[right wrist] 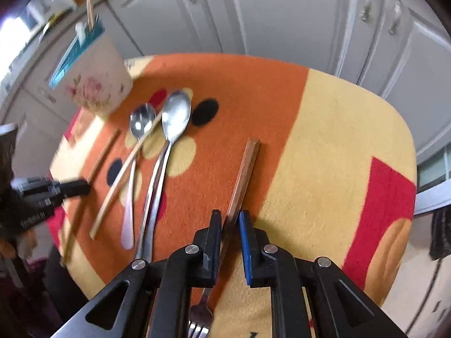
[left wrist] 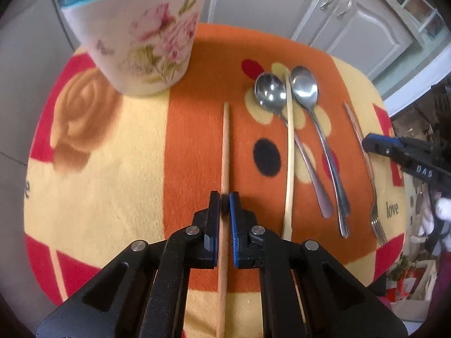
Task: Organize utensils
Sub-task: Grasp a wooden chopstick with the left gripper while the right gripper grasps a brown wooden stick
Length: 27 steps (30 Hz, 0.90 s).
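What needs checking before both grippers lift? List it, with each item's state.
1. Left gripper shut on the tan wooden chopstick: ok.
2. Right gripper clamped on the copper-handled metal fork: not ok; the handle sits between the jaws, with a gap beside the blue pad.
3. Pale bamboo chopstick and two steel spoons clear of both grippers: ok.
4. Floral ceramic holder with teal rim standing upright: ok.
5. Free room inside the holder: cannot tell.

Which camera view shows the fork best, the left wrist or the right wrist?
The left wrist view: the whole fork lies visible there, copper handle to tines, near the right gripper. In the right wrist view the fork runs between that gripper's fingers, which hide its middle, and its tines are cut off at the picture's edge.
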Each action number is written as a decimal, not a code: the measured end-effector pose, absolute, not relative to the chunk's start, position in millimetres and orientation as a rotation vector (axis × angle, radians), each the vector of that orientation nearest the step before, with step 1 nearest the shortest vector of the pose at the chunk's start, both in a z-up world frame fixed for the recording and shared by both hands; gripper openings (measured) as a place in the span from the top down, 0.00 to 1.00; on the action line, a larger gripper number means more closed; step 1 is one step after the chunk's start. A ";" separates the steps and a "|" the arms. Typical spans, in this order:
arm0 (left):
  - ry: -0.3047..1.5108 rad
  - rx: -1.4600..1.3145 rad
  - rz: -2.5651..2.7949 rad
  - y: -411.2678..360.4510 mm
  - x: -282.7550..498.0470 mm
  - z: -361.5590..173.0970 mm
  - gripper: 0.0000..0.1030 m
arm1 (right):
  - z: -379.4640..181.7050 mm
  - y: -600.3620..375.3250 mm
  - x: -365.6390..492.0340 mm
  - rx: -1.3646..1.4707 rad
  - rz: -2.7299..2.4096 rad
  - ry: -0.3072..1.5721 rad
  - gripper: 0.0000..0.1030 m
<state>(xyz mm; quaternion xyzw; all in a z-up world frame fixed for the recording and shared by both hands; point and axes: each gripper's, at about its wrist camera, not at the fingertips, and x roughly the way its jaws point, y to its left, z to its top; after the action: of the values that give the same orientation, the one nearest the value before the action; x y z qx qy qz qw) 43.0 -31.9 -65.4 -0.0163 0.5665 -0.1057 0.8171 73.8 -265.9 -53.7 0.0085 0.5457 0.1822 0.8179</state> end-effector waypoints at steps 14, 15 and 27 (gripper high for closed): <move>1.192 0.029 -0.190 -60.3 91.6 -72.5 0.78 | -60.5 -251.9 105.1 -0.055 0.353 1.141 0.72; 1.192 0.044 -0.199 -66.0 93.5 -72.9 0.78 | -60.2 -252.0 107.2 -0.050 0.357 1.136 0.75; 1.223 0.064 -0.272 -59.2 92.8 -70.8 0.86 | -60.9 -229.8 106.6 -0.157 0.400 1.176 0.87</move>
<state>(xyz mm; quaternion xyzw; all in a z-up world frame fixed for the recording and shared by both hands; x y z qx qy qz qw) 92.8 -59.2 -70.8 0.0298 0.5721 -0.1274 0.8097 106.6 -229.8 -60.9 -0.0732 0.5502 0.1873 0.8105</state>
